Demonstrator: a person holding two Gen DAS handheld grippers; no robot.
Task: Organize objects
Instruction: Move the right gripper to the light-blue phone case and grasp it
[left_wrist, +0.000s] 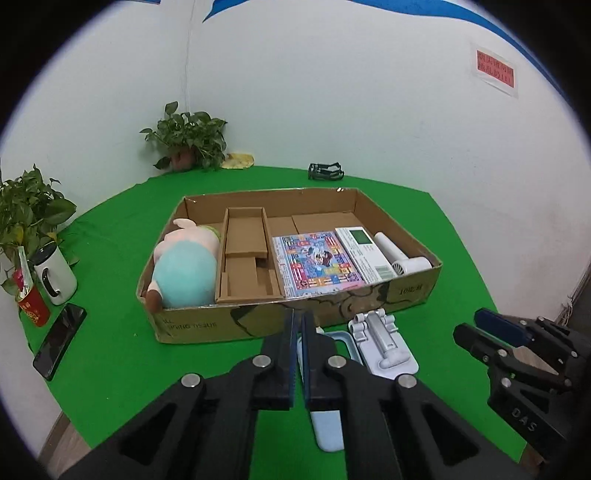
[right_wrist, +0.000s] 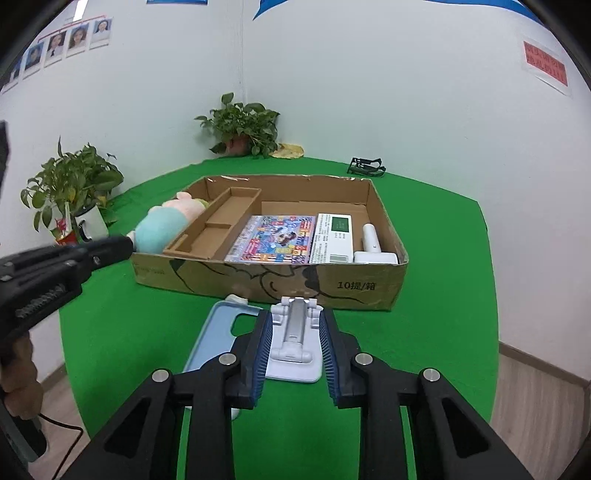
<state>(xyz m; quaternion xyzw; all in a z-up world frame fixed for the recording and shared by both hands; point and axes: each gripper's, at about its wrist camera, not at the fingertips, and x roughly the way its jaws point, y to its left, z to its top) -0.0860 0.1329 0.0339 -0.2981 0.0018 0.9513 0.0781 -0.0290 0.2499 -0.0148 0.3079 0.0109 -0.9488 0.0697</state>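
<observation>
The left gripper (left_wrist: 298, 325) has its blue-padded jaws pressed together with nothing between them; it hangs above the green table (left_wrist: 110, 258), over a pale blue phone case (left_wrist: 325, 428) that lies flat in front of the cardboard box (left_wrist: 207, 325). The right gripper (right_wrist: 295, 325) has its jaws part open on either side of a white folding phone stand (right_wrist: 293, 343). From the wrist view the pads seem close to the stand's edges, but whether they touch it cannot be told. The stand lies on the table just beside the phone case, both just short of the box's near wall.

The box is a shallow open tray. At its left end lies a plush toy (left_wrist: 184, 266) with a teal body and pink head. Next to it sits a narrow cardboard insert (left_wrist: 247, 258), divided into compartments that look empty. Right of the insert a colourful flat packet (left_wrist: 317, 262) lies beside a white carton with a green panel (left_wrist: 364, 251), and at the right end rests a small white hand fan (left_wrist: 399, 258).

Outside the box, on the table's left edge, stand a white mug (left_wrist: 55, 275), a red cup (left_wrist: 33, 310) and a dark phone (left_wrist: 59, 341). Two potted plants (left_wrist: 190, 138) sit by the walls, and a black frame-like object (left_wrist: 325, 171) lies at the far side.
</observation>
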